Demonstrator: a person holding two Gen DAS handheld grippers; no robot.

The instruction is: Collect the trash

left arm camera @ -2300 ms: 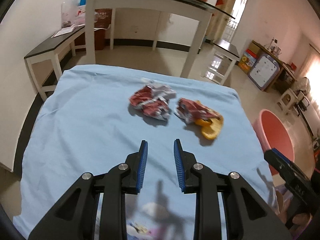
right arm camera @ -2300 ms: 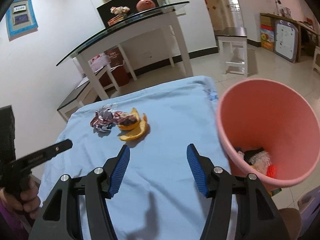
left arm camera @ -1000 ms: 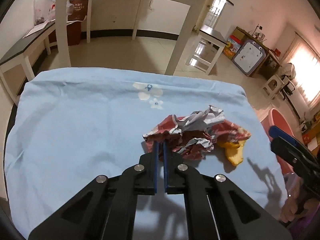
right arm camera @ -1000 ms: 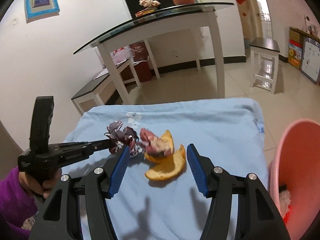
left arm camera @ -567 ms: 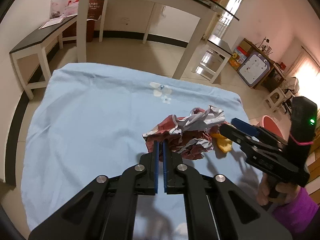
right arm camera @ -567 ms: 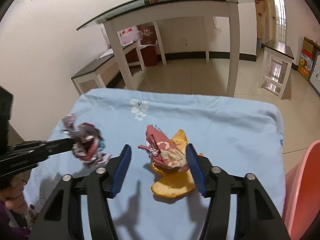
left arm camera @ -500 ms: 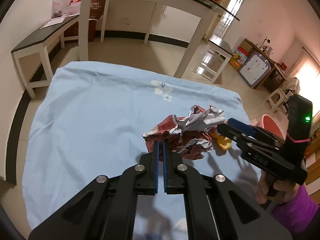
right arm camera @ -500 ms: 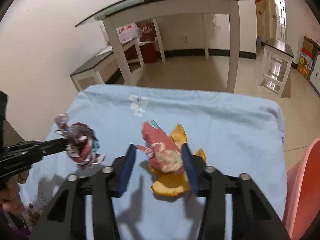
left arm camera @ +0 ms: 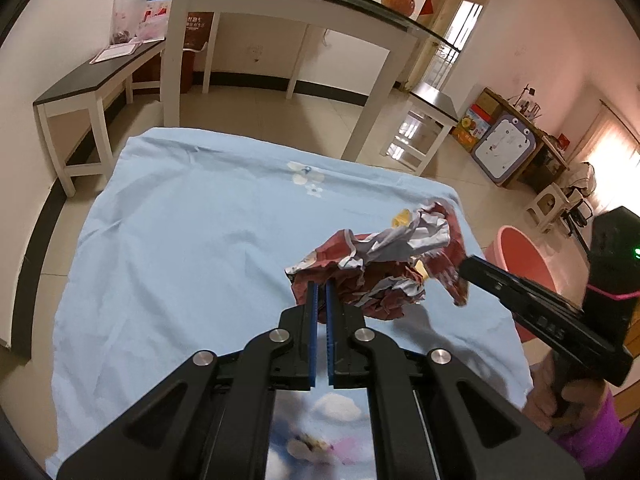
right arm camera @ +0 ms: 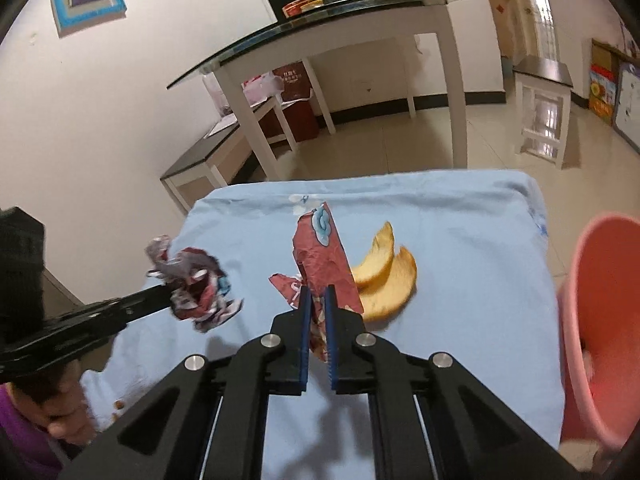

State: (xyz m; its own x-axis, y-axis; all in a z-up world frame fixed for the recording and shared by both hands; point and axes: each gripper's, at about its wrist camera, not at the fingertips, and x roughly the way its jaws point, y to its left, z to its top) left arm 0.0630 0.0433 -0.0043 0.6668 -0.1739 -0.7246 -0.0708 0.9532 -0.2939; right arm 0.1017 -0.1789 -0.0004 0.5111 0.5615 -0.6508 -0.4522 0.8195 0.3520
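Pink bin (right arm camera: 600, 320), contents unclear.

- A home living or dining room: tiled floor (left arm camera: 256, 108), pale walls.
- Beyond the jaws, glass-topped dining table (left arm camera: 304, 12) with white bench (left arm camera: 92, 88) and stool (right arm camera: 544, 92).
- Below the jaws, floral bedsheet (left arm camera: 180, 240) as tablecloth.
- Far right, child's drawing board (left arm camera: 504, 152).

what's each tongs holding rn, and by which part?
Left tongs: crumpled wrapper, pinched at its near-left edge. Right tongs: red wrapper, pinched at its lower end.
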